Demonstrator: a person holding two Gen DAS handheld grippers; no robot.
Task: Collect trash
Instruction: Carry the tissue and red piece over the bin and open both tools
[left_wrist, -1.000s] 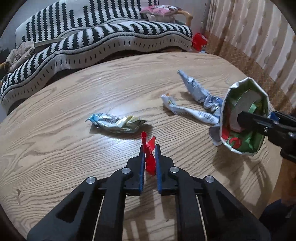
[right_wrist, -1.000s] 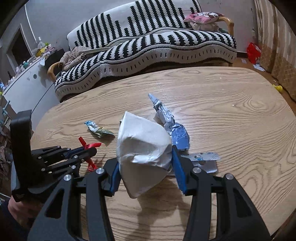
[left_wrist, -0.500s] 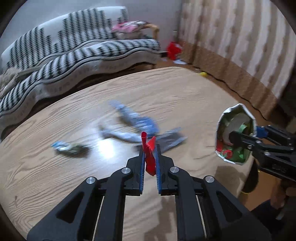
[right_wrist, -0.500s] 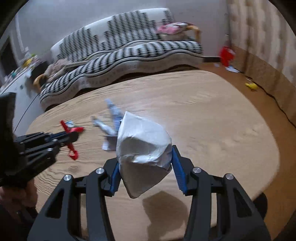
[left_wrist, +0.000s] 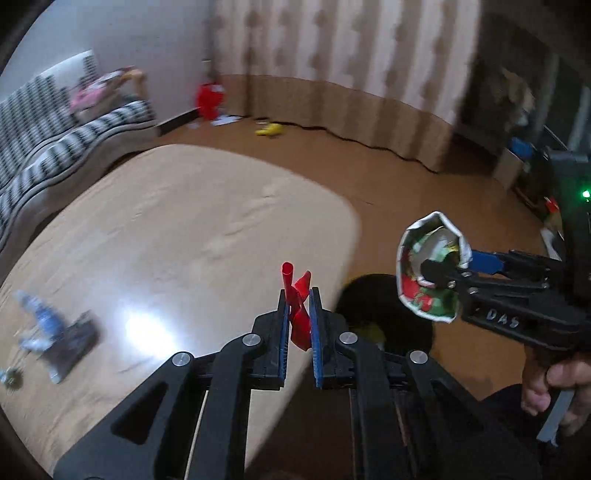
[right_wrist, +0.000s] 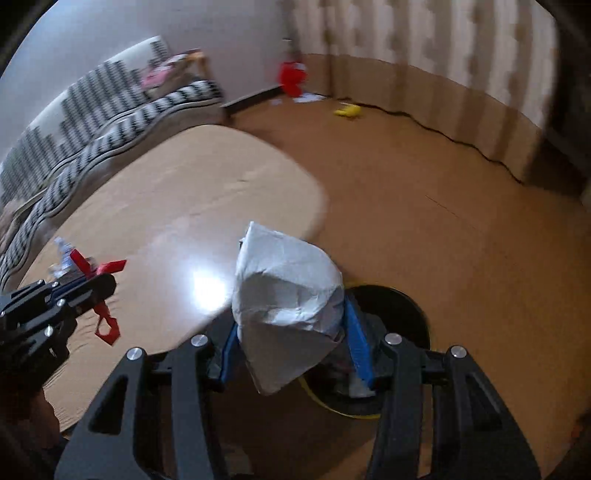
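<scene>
Your right gripper (right_wrist: 291, 343) clamps the crumpled paper cup (right_wrist: 288, 306) past the table (right_wrist: 184, 192) edge, above the dark bin (right_wrist: 399, 306); it's light, crushable, held mid-body. Your left gripper (left_wrist: 298, 328) pinches the stiff red scrap (left_wrist: 297, 306).

Two grippers: left gripper (left_wrist: 298, 325), right gripper (right_wrist: 291, 332). One red wrapper (left_wrist: 297, 310), one crushed cup (right_wrist: 284, 314), one bin (right_wrist: 399, 306) beneath them, one table (left_wrist: 184, 229).

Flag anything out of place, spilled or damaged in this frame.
Blurred crumpled wrappers lie loose on the table. The left gripper pinches a red wrapper scrap; the right gripper clamps a crushed paper cup. A yellow object lies on the floor.
</scene>
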